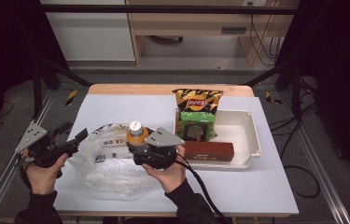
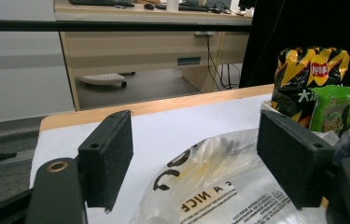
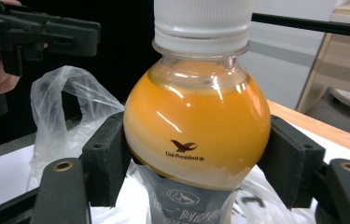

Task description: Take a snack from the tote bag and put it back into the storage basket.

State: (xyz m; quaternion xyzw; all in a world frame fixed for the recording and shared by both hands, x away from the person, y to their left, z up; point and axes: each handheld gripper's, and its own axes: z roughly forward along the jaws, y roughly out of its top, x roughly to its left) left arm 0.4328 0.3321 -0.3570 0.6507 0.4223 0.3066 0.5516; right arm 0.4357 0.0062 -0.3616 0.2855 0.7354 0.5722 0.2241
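An orange juice bottle (image 1: 136, 133) with a white cap stands upright over the clear plastic bag (image 1: 102, 161) at the table's middle left. My right gripper (image 1: 138, 143) is shut on it; in the right gripper view both pads press the bottle (image 3: 196, 121) at its orange shoulder, above the dark label. My left gripper (image 1: 73, 131) is held at the bag's left edge, open. In the left gripper view its jaws (image 2: 196, 163) stand wide apart with nothing between them, the printed bag (image 2: 219, 186) lying just beyond.
A white tray (image 1: 253, 135) at the right holds a yellow-black chips bag (image 1: 197, 100), a green packet (image 1: 196, 127) and a brown box (image 1: 208, 150). The table is covered in white, with a wooden strip along its far edge. Dark frame rails run along both sides.
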